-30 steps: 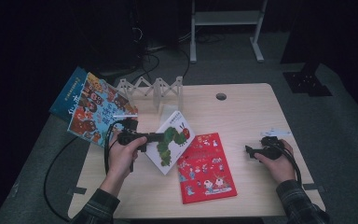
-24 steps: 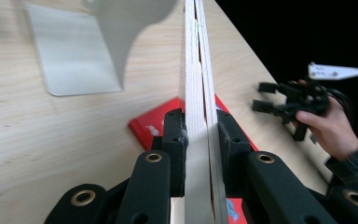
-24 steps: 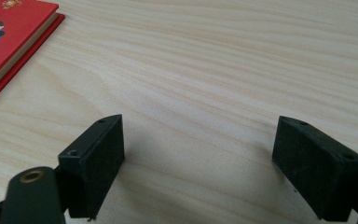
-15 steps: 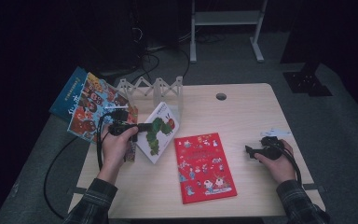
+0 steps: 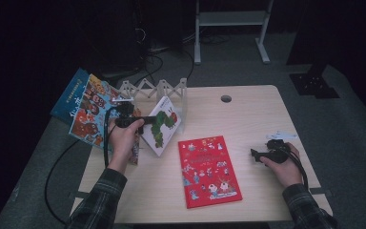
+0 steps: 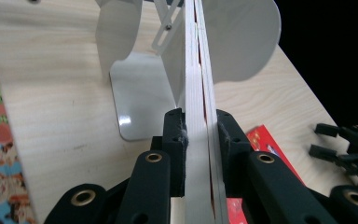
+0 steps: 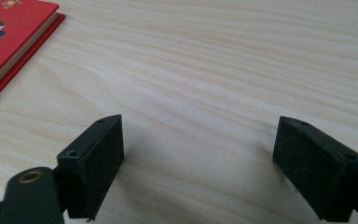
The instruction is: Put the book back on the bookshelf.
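The caterpillar book is thin and white-covered, with a green caterpillar on the front. It is tilted on edge, its spine end toward the white rack just behind it (fore-edge toward the person). The left gripper clamps it. Well right of the rack, the right gripper rests wide open.
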Tool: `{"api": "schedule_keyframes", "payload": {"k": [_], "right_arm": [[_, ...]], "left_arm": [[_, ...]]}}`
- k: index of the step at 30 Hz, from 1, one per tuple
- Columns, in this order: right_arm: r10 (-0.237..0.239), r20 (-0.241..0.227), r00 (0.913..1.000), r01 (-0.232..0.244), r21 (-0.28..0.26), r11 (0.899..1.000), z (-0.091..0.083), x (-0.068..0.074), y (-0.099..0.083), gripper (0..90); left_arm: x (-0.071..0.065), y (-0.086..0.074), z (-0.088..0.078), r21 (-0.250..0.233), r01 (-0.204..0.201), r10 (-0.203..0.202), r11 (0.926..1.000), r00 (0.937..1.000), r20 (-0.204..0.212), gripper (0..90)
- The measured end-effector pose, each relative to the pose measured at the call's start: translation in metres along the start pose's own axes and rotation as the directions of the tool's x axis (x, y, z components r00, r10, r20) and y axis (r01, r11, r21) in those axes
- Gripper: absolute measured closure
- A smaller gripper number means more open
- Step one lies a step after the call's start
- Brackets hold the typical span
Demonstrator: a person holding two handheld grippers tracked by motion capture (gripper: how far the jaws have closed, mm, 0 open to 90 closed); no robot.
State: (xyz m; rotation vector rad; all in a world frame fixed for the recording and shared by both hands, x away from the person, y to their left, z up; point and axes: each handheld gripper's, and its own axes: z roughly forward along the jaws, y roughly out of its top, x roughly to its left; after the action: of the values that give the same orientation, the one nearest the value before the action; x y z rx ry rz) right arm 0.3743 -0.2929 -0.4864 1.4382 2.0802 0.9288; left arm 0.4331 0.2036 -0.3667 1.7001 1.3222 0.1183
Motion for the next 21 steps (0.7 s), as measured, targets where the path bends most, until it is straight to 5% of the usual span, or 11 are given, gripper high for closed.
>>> {"api": "schedule_keyframes", "payload": {"k": [21], "right_arm": [[-0.004, -0.005, 1.0000, 0.004, -0.001, 1.000, 0.000, 0.001, 0.000, 14.9]], "left_arm": [[0.004, 0.022, 0.052, -0.019, -0.001, 0.000, 0.9998, 0.9969, -0.079, 76.2]]}}
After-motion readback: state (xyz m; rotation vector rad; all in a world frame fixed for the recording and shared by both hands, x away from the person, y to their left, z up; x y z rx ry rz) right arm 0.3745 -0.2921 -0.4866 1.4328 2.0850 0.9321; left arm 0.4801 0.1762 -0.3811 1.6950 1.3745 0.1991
